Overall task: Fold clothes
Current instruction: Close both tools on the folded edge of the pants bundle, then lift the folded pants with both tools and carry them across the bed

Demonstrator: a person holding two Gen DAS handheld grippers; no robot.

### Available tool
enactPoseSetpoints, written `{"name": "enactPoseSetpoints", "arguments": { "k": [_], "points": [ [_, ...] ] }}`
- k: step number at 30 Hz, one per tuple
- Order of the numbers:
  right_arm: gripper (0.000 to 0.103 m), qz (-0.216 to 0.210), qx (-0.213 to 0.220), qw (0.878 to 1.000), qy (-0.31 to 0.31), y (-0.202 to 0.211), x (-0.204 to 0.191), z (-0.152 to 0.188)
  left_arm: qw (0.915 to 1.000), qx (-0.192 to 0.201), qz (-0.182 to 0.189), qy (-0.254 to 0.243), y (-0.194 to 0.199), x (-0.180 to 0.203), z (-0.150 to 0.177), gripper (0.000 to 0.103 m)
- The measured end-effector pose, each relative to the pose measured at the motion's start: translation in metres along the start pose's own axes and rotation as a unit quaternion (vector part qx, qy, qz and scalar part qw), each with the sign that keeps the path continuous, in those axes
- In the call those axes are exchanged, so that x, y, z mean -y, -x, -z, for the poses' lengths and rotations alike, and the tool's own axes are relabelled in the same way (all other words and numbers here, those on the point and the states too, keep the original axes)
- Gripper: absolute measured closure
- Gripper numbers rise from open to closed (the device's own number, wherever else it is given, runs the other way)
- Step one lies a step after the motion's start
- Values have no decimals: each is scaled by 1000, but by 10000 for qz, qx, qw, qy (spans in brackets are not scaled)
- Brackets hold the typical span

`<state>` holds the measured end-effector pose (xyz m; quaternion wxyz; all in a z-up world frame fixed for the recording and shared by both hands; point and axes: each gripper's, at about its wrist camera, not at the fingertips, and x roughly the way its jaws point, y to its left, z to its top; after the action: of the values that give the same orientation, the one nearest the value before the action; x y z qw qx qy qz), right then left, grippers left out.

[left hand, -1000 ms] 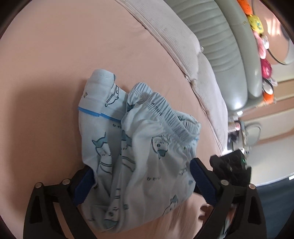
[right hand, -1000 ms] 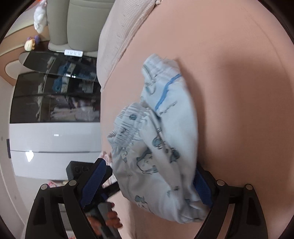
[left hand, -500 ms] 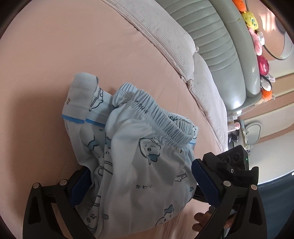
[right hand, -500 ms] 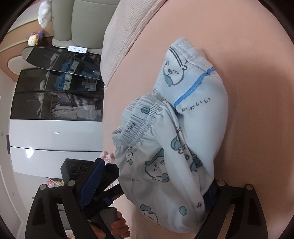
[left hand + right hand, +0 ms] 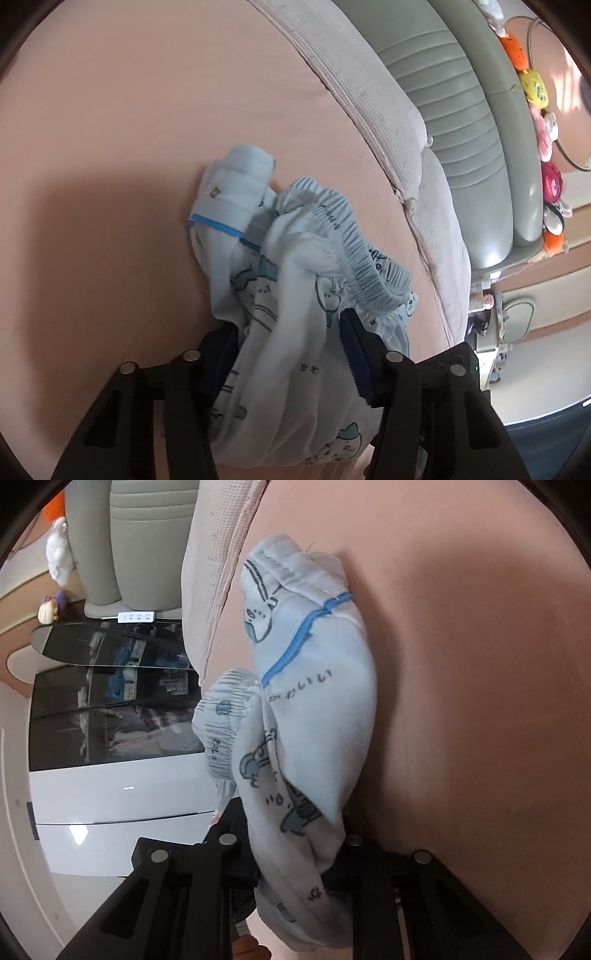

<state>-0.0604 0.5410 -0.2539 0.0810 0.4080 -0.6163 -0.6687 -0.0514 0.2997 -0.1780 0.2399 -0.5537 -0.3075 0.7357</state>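
The light-blue shorts (image 5: 295, 332) hung bunched over the pink bed (image 5: 129, 129), running lengthwise straight out from both grippers, gathered waistband (image 5: 354, 258) and blue-striped leg hem (image 5: 225, 192) at the far end. The left gripper (image 5: 291, 350) was closed on the near cloth from one side, and the right gripper (image 5: 295, 849) was clamped on it from the other, each about equally near. The print showed small cartoon animals and Japanese characters, too small to read with confidence. No brand label showed.
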Motion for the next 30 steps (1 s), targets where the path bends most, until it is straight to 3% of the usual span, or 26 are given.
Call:
{"name": "enactPoseSetpoints", "arguments": {
  "k": [5,8,12,21,30],
  "points": [
    [85,330,29,9986,407,-1,-16,-1,10000,57,-38,-12,0,0,3,80],
    [86,489,97,9965,673,3,-25,1,9999,120,-65,-90,2,3,6,83],
    [88,571,187,9939,922,9,-33,3,9997,187,37,-118,5,10,7,85],
    [89,501,498,9849,1580,42,-57,14,9962,348,382,-705,14,49,11,86],
    [89,418,953,9776,1828,111,-68,34,9907,185,852,-1044,18,98,35,86]
  ]
}}
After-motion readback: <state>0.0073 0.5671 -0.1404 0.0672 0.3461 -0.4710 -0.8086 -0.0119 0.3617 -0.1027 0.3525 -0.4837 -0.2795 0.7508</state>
